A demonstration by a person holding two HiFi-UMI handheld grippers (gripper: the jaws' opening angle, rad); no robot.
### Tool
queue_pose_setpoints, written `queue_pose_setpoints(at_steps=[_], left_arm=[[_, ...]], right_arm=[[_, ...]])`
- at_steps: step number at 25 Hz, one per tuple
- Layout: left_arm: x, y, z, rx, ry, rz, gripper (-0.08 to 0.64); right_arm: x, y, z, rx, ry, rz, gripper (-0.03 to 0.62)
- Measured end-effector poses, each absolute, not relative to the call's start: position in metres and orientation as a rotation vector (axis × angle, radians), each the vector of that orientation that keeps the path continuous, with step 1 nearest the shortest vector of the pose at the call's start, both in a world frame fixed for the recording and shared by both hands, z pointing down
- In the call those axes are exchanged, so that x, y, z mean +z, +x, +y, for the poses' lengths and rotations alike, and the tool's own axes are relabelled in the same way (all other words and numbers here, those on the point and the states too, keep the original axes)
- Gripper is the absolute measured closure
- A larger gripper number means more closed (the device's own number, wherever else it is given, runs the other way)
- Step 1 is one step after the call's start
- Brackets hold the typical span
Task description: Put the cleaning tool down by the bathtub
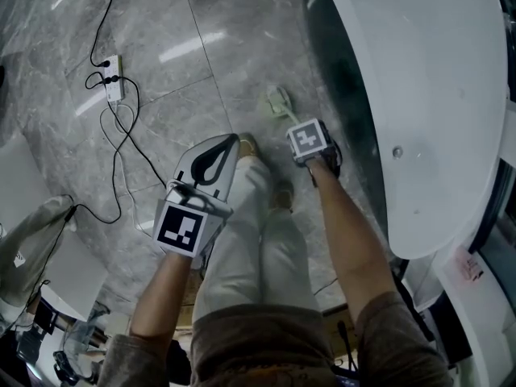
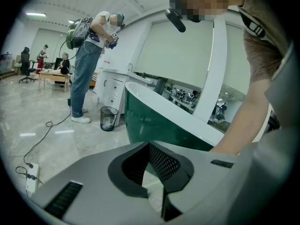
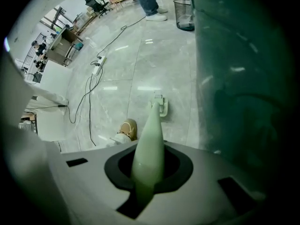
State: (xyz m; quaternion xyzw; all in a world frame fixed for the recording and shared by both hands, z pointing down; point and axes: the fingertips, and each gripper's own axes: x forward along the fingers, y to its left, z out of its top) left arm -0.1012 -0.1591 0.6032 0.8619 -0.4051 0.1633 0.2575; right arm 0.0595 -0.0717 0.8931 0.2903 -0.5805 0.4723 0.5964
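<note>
Grey marble floor (image 1: 201, 22) ran beside the green, white-rimmed tub (image 1: 419, 95); a power strip (image 1: 114, 77) lay well apart. The right gripper (image 3: 148, 172) clamped the pale brush (image 3: 150, 135), its head down near the tub. The left gripper (image 1: 226, 147) had jaws together, empty.

Overhead lights glare on the glossy floor (image 1: 185, 51); fisheye edges darken and bend.

Glossy grey marble-tile floor (image 1: 242, 22)

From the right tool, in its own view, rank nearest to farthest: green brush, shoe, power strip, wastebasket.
1. green brush: held by the right tool.
2. shoe: floor, left.
3. power strip: farther left.
4. wastebasket: far, top.
</note>
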Motion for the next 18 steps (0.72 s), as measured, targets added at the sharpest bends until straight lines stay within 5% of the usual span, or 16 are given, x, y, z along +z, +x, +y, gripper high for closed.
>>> queue_pose_setpoints(at_steps=[18], left_arm=[[0.617, -0.112, -0.16, 0.451, 2.304, -1.085, 0.56]], right_arm=[[0.919, 0.058, -0.064, 1.079, 0.603, -1.264, 0.555]])
